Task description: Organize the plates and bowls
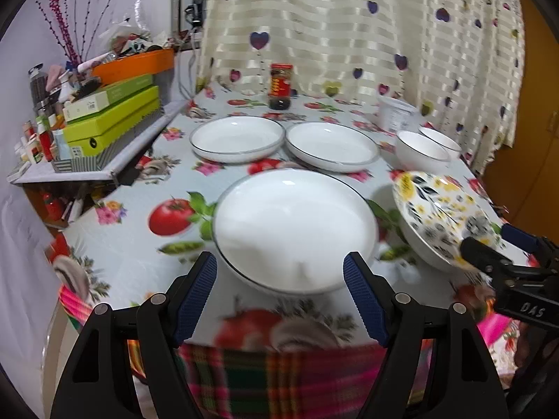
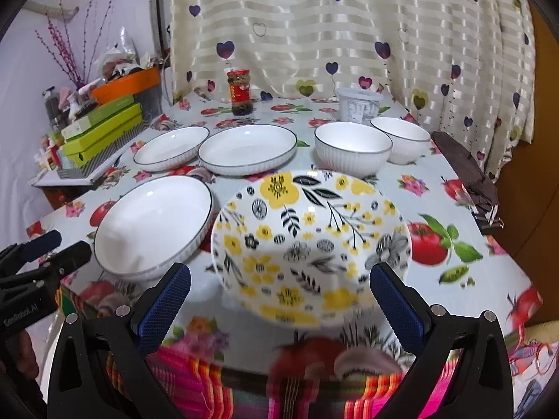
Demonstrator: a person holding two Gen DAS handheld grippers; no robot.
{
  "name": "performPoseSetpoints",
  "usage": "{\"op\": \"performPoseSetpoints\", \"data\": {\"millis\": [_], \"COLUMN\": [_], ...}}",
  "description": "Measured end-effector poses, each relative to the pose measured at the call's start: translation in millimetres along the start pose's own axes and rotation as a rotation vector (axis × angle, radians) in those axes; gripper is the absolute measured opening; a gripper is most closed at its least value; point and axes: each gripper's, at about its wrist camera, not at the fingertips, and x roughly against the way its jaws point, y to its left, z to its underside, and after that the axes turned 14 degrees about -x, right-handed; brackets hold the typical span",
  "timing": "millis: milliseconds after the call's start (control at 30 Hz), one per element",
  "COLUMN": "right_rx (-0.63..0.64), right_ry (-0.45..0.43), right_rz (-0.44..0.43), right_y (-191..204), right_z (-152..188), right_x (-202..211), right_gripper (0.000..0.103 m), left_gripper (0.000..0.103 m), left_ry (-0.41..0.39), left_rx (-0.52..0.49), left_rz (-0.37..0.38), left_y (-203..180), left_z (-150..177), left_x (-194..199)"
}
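On the fruit-print tablecloth (image 2: 464, 188), nearest the table's front edge, sat a white plate (image 1: 293, 223) with a thin dark rim and, at its three o'clock, a dish patterned in yellow flowers and black leaves (image 2: 307, 241). Behind them lay two more white plates (image 2: 244, 150) and a pair of ribbed white bowls (image 2: 353, 146), with a red-labelled jar (image 2: 239, 92) at twelve o'clock. The left gripper (image 1: 279, 279) gaped wide before the white plate, holding nothing; the right gripper (image 2: 279, 293) stood equally spread before the flowered dish. One tool body read "GenRobot.AI", the other "DAS".
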Motion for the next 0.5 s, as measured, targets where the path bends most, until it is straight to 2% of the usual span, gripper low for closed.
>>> {"op": "performPoseSetpoints", "data": {"millis": [333,500], "right_rx": [0.061,0.108], "right_ry": [0.022,0.037], "right_rz": [-0.036,-0.083], "right_y": [27.8,46.9], "right_z": [-58.2,-88.3], "right_x": [-32.9,-54.6], "right_gripper": [0.103,0.103], "left_gripper": [0.075,0.075], "left_ry": [0.02,0.041], "left_rx": [0.075,0.07], "left_rz": [-0.048,-0.035], "left_y": [65.9,87.2], "left_z": [-39.1,-57.1], "left_x": [-31.4,-54.1]}}
